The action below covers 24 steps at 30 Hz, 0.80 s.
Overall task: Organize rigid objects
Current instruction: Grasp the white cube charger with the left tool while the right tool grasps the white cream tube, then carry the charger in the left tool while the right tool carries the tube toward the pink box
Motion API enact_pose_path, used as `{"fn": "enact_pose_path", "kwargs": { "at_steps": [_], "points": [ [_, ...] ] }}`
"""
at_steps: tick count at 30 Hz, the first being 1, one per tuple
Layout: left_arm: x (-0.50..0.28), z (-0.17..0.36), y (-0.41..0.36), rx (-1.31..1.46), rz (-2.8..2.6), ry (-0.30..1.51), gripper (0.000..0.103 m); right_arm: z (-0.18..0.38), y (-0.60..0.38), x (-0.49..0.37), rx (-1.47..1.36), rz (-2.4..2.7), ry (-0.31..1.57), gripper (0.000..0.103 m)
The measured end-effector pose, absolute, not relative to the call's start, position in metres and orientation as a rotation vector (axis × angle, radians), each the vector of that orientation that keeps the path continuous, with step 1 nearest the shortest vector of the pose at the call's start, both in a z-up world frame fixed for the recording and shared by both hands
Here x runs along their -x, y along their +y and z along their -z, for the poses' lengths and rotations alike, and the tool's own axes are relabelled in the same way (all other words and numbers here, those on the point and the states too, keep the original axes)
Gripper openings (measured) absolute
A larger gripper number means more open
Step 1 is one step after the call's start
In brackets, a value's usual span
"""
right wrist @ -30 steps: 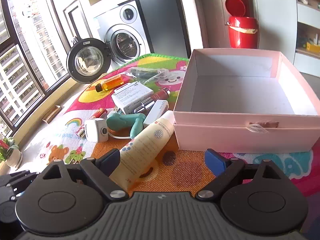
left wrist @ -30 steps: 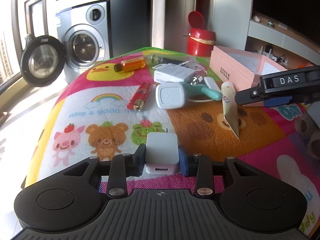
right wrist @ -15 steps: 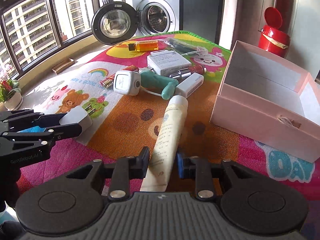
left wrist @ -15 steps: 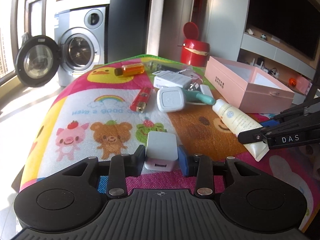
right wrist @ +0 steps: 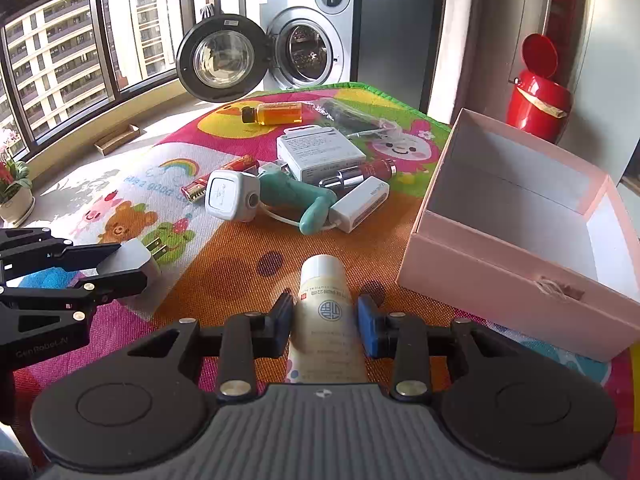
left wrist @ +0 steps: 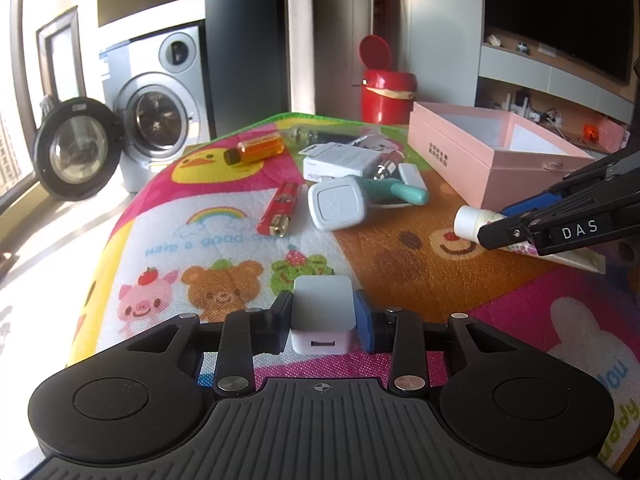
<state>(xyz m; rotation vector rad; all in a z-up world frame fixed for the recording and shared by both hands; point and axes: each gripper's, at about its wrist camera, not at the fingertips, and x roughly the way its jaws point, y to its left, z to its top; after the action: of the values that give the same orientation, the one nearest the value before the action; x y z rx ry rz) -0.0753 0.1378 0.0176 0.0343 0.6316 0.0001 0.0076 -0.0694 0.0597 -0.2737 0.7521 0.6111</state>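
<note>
Left gripper [left wrist: 323, 314] clamps small white plastic USB charger cube [left wrist: 323, 312], lower centre: light, stiff, slick-sided | Right gripper [right wrist: 325, 316] squeezes soft cream lotion tube [right wrist: 325, 312] mid-body, lower centre | Open pink cardboard box [right wrist: 520, 280] at right.

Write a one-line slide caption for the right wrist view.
Right gripper clamps a cream tube beside the open pink box; left gripper holds a white charger.

Left wrist view: taken low over the near mat edge, faced along the fingers toward the washing machine [left wrist: 160, 108]. Right wrist view: set higher, angled down, pink box [right wrist: 520, 240] close at right. Shared by both: cluttered mat [left wrist: 224, 216] centre, box, each opposite gripper.
</note>
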Motion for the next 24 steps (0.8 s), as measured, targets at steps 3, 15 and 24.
{"fn": "enact_pose_path", "kwargs": {
  "at_steps": [3,15,24],
  "points": [
    [0.087,-0.028,0.123,-0.071,0.062,0.592,0.037,-0.081,-0.101,0.011,0.267,-0.616,0.722,0.001],
    [0.088,-0.035,0.079,-0.133,0.130,0.630,0.029,-0.083,-0.170,0.031,0.203,-0.526,0.633,0.049],
    [0.097,-0.029,0.093,-0.067,0.076,0.684,0.032,-0.049,-0.147,0.009,0.183,-0.553,0.735,0.052]
  ]
}}
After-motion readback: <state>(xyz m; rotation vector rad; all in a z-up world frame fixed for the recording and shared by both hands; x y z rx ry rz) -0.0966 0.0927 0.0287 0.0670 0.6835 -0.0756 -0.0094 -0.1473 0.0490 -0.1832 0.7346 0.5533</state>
